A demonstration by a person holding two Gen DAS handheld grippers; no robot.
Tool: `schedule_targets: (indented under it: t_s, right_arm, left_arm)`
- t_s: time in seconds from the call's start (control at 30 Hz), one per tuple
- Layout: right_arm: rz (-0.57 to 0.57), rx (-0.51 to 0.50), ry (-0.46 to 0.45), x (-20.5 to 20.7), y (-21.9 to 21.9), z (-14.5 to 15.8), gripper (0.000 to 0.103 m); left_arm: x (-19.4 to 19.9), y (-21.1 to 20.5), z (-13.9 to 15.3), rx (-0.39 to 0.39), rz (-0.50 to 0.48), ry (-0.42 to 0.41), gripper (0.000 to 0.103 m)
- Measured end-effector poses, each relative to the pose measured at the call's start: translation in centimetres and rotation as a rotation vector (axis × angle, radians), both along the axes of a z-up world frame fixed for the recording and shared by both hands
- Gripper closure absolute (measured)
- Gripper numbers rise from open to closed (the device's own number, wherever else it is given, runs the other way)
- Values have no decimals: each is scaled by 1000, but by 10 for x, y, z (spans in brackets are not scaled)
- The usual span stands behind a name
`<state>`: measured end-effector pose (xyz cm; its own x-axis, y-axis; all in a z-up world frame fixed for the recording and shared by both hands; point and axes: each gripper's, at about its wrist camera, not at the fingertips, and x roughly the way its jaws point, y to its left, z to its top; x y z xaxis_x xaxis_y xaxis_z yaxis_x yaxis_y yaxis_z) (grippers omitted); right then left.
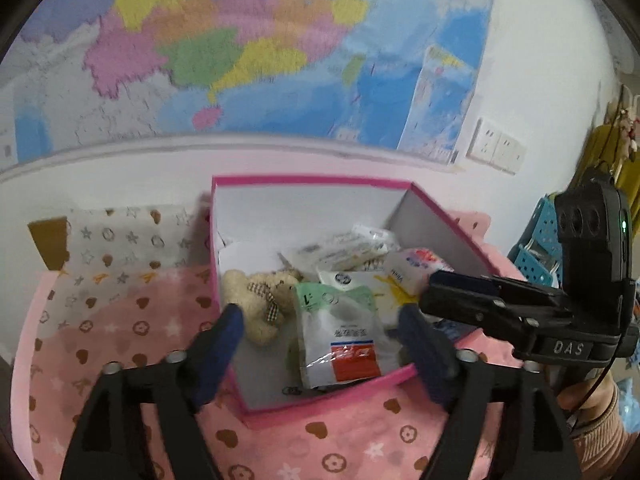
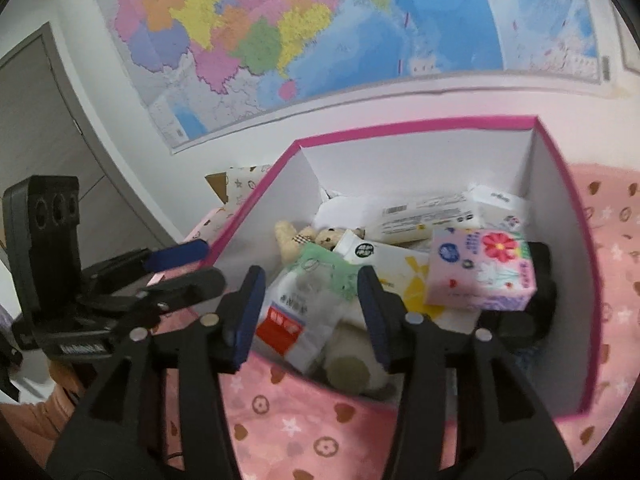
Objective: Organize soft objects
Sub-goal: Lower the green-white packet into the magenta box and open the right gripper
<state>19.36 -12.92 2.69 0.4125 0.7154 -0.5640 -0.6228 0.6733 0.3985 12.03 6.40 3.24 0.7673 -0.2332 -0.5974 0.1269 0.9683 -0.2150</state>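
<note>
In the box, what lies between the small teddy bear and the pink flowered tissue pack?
The green-topped pouch and a white-and-yellow pack lie between the teddy bear and the tissue pack, clearest in the right wrist view.

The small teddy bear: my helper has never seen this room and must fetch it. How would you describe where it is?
Find the pink-rimmed box on the pink patterned blanket below the wall map. The teddy bear lies inside, against the left wall. It is the only fuzzy beige toy there, with a checked bow, among slick plastic packets.
</note>
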Motion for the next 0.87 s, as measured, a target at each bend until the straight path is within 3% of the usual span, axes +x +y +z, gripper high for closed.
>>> schedule_targets:
  t_s: [0.13, 0.2, 0.33, 0.6, 0.87]
  right_arm:
    - [-15, -26, -110, -35, -16, 11, 33]
    - [-27, -43, -160, -50, -21, 14, 27]
    - [-97, -113, -252, -82, -30, 9, 3]
    - [-202, -170, -184, -105, -49, -20, 2]
    - [-211, -178, -176, -119, -52, -29, 2]
  left_arm:
    - [-25, -4, 6, 9, 12, -67, 0]
    - [-34, -7, 6, 22, 30, -80, 0]
    - [-48, -12, -2, 70, 96, -54, 0]
    - [-67, -15, -27, 86, 193, 10, 0]
    - [-81, -34, -42, 138, 177, 26, 0]
